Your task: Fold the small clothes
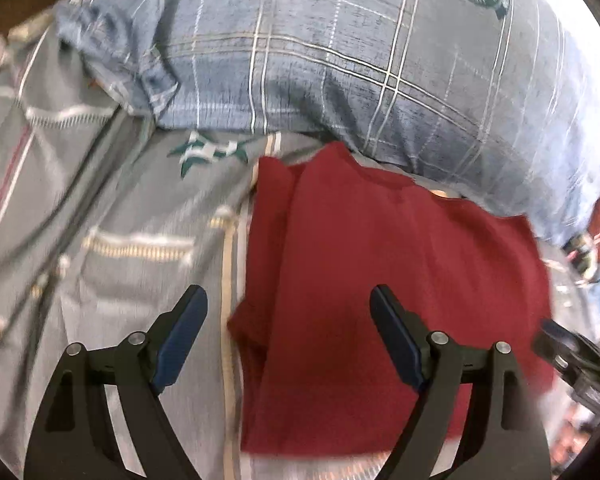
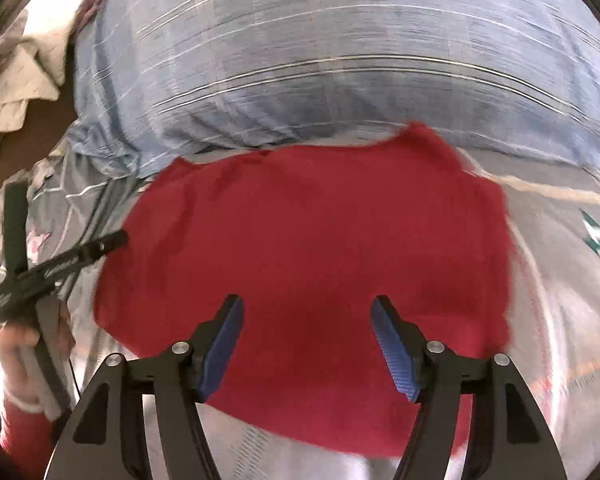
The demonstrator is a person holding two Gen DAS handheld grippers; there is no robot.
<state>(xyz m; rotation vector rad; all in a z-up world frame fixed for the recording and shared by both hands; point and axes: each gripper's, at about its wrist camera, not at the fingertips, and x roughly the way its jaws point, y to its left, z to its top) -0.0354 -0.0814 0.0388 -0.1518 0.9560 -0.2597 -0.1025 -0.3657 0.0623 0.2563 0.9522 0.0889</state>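
Observation:
A red garment [image 1: 380, 280] lies folded flat on a grey patterned bedsheet [image 1: 120, 240]. It also shows in the right wrist view [image 2: 308, 248], spread wide below a pillow. My left gripper [image 1: 288, 300] is open and empty, hovering over the garment's left edge, one finger over the sheet. My right gripper [image 2: 306, 308] is open and empty above the garment's near part. The left gripper also appears at the left of the right wrist view [image 2: 60, 264], beside the garment's edge. The right gripper's body shows at the right edge of the left wrist view [image 1: 572, 360].
A blue plaid pillow [image 1: 360, 60] lies just behind the garment, touching its far edge; it also shows in the right wrist view [image 2: 340, 52]. Pale crumpled cloth [image 2: 24, 72] lies at the far left. The sheet [image 2: 572, 300] extends right.

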